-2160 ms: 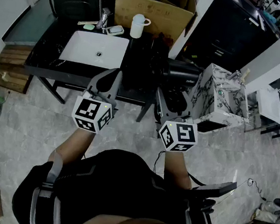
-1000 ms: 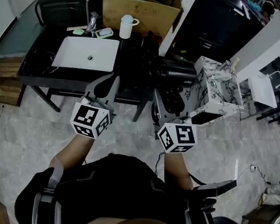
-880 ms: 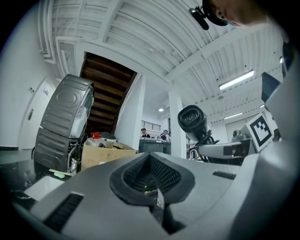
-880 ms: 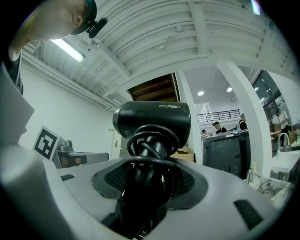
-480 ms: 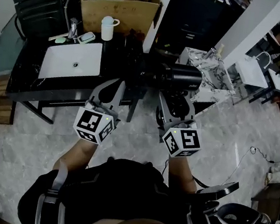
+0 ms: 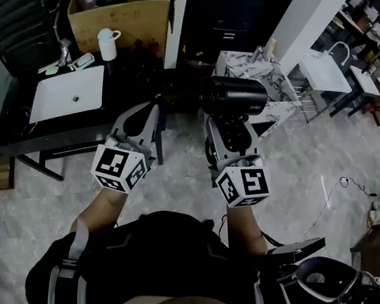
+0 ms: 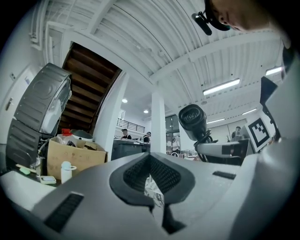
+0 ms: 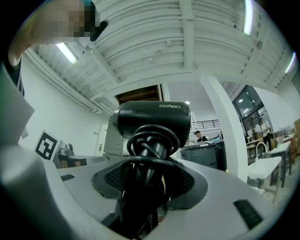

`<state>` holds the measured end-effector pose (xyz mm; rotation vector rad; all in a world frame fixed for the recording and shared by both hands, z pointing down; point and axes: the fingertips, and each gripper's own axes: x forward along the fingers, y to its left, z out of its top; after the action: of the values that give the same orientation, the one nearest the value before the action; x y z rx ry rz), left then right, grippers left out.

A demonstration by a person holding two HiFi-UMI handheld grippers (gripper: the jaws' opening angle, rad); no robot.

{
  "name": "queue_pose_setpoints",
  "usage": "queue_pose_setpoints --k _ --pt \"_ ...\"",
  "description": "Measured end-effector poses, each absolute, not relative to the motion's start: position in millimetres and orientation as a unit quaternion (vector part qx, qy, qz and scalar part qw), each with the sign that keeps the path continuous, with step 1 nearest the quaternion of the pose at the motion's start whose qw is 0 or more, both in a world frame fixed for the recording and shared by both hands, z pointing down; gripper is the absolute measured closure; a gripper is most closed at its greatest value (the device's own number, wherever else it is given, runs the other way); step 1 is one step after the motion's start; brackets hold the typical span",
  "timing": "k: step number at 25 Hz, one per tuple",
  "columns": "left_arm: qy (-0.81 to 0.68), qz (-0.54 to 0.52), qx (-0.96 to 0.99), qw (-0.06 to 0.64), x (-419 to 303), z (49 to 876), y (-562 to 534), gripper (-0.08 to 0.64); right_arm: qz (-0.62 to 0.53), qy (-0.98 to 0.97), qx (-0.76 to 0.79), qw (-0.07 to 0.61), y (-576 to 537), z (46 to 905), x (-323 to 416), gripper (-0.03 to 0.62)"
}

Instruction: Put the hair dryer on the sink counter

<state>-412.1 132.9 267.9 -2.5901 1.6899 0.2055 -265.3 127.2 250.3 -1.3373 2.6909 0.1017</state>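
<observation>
The black hair dryer [image 6: 230, 95] hangs in the air with its barrel level, to the right of the sink counter [image 6: 11, 117]. My right gripper [image 6: 229, 134] is shut on its handle, which has the cord wound round it. In the right gripper view the hair dryer [image 8: 153, 120] stands straight above the jaws and the cord [image 8: 145, 154] fills the gap. My left gripper [image 6: 144, 116] is shut with nothing in it, held level beside the right one, near the counter's right end. From the left gripper view the hair dryer [image 7: 193, 120] shows at upper right.
The black counter holds a white basin [image 6: 67, 97], a faucet [image 6: 64, 52] and a white cup [image 6: 108, 44]. Behind it sits a cardboard box [image 6: 123, 5]. A marble-patterned cabinet [image 6: 258, 73] stands beyond the dryer. Grey tiled floor [image 6: 314, 173] lies to the right.
The sink counter has slid to the left in the head view. The dryer, still in my right gripper, now sits off the counter's right end by the marble cabinet.
</observation>
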Motion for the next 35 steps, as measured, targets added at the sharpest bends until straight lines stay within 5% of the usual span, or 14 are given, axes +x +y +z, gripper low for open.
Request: queue_pose_setpoints --k 35 --pt "0.487 0.041 -0.872 0.035 -86.6 264.5 74.9 0.558 0.039 0.868 -0.486 0.09 90.3 253.3 48.0 0.356"
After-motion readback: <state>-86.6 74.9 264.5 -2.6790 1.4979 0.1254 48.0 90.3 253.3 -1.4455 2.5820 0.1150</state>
